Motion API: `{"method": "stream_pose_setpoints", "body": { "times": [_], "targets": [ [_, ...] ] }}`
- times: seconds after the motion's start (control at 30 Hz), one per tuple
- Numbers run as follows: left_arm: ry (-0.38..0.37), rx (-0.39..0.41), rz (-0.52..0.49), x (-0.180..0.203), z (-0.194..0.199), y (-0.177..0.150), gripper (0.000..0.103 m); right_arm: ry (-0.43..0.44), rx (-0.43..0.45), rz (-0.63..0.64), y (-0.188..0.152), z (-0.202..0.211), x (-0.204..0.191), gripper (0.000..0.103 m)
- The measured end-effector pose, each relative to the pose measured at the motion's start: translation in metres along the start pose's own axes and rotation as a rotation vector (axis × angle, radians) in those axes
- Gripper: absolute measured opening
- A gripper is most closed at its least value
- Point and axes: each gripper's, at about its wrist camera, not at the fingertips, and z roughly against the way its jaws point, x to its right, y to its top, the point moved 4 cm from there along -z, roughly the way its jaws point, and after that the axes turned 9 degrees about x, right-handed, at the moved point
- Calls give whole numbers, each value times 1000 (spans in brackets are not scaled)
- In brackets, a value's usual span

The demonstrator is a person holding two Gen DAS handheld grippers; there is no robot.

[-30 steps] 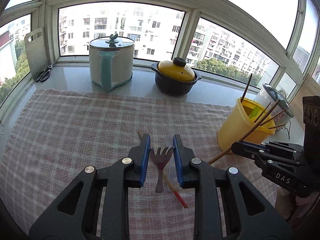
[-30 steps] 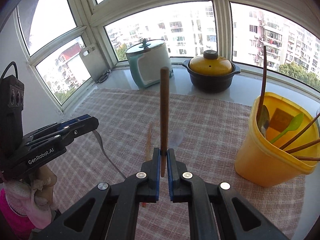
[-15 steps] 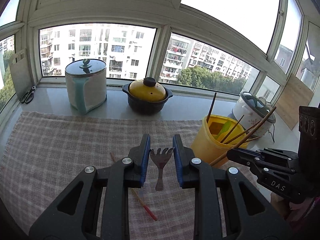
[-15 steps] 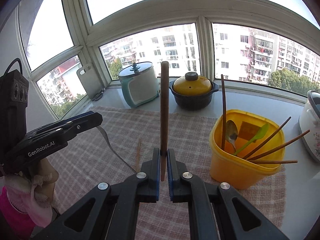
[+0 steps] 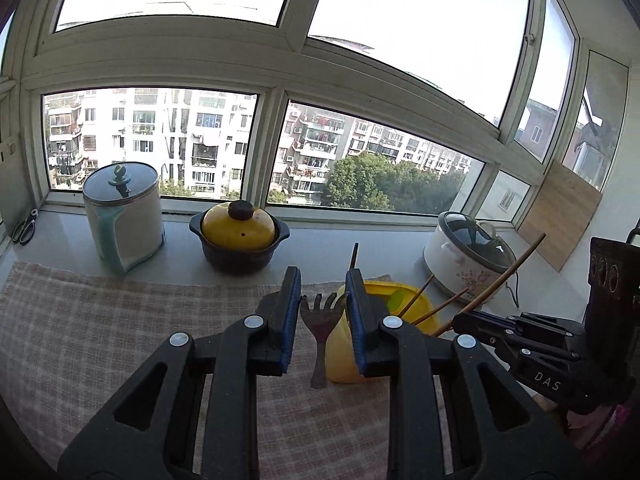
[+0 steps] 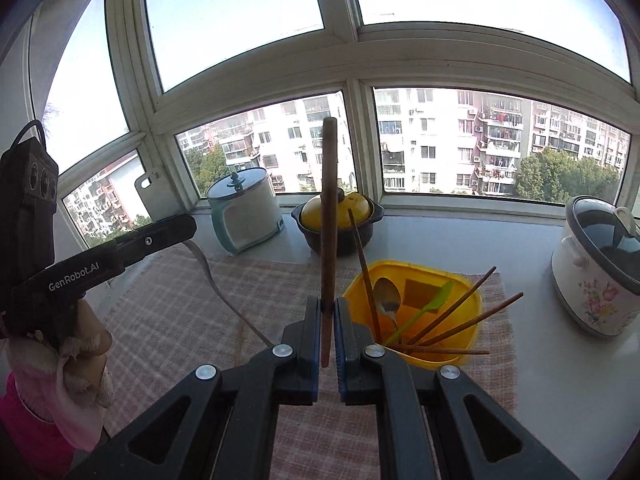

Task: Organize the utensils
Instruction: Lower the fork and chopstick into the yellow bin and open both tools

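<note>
My left gripper is shut on a dark metal fork, tines up, held above the checkered cloth just in front of the yellow bucket. In the right wrist view the fork's handle hangs below the left gripper. My right gripper is shut on a long wooden chopstick that stands upright, left of the yellow bucket. The bucket holds a spoon, a green utensil and several chopsticks. In the left wrist view the right gripper sits at the right with its chopstick.
On the grey sill stand a white and teal pot, a black casserole with a yellow lid and a flowered rice cooker. Scissors lie far left. A wooden board leans at the right. The checkered cloth covers the counter.
Both grippers have risen and swung right toward the yellow bucket, each keeping its utensil. The bucket now lies right behind the left gripper's jaws. The loose red-tipped chopstick has left view.
</note>
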Motion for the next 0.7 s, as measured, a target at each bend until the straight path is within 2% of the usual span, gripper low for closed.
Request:
{"method": "stream_pose_setpoints", "body": {
  "times": [0.33,0.7],
  "targets": [
    [-42,34,-16,33,-19,29,22,-34,62,-13,25,16,33,4],
    [-58,30,-25,55,-47,36,22,-61,88,-25,35,19,58,4]
  ]
}}
